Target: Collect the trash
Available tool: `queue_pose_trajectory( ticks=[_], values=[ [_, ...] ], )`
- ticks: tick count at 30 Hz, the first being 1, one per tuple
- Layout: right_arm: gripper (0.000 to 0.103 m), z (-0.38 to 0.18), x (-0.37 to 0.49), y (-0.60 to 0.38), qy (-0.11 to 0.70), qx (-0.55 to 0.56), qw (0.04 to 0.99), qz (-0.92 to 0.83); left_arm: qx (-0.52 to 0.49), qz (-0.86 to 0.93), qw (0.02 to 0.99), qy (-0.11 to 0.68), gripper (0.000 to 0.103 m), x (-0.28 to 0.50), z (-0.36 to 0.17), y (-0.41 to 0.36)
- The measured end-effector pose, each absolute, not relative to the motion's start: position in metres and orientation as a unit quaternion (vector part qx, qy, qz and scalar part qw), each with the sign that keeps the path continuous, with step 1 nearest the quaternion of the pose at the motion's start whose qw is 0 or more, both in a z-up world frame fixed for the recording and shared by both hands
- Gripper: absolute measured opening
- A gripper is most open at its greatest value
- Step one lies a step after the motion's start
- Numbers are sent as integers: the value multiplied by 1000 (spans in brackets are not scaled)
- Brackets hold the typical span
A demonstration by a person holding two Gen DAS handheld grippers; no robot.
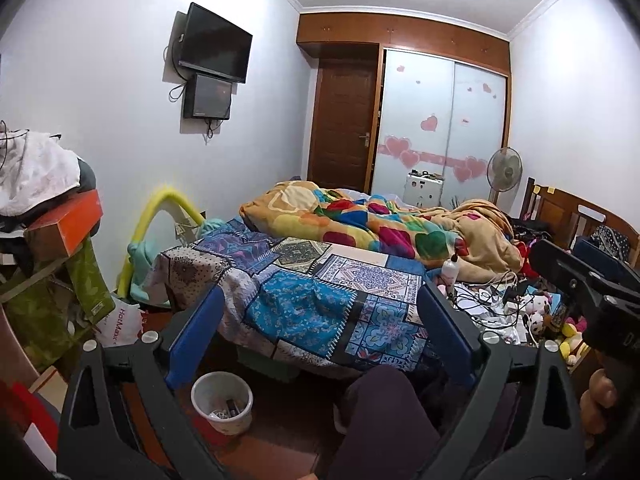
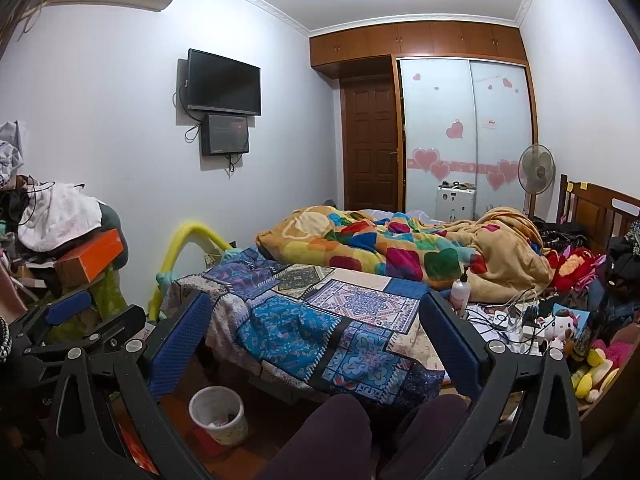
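Note:
A white waste bin point(image 1: 222, 402) with a few scraps inside stands on the floor by the bed's near corner; it also shows in the right wrist view point(image 2: 217, 414). My left gripper point(image 1: 320, 316) is open and empty, held above the bed's patchwork sheet point(image 1: 312, 300). My right gripper point(image 2: 312, 320) is open and empty too, over the same sheet point(image 2: 320, 320). The right gripper's body shows at the right edge of the left wrist view point(image 1: 592, 292). No single piece of trash stands out among the clutter on the bed.
A colourful quilt point(image 1: 380, 224) is bunched at the far end of the bed. Cables, a white pump bottle point(image 2: 461, 290) and plush toys point(image 2: 560, 326) clutter the right side. Piled clothes and an orange box point(image 1: 66, 224) stand left. My knees point(image 2: 344, 440) are in front.

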State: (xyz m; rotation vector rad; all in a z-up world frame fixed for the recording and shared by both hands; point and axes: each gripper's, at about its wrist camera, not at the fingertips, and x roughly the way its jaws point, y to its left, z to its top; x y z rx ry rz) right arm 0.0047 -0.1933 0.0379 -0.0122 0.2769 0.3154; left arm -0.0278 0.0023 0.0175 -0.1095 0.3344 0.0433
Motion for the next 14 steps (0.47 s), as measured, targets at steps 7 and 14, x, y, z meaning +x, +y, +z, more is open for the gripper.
queue_pose_trajectory(
  ticks=[7,14],
  values=[
    [103,36,9,-196,141,-4,977,162,-51,24,984,168,97,-26,14,-1],
    [103,28,21,-197,159,0,973,166,-55,25,982,177,97,-16,11,1]
  ],
)
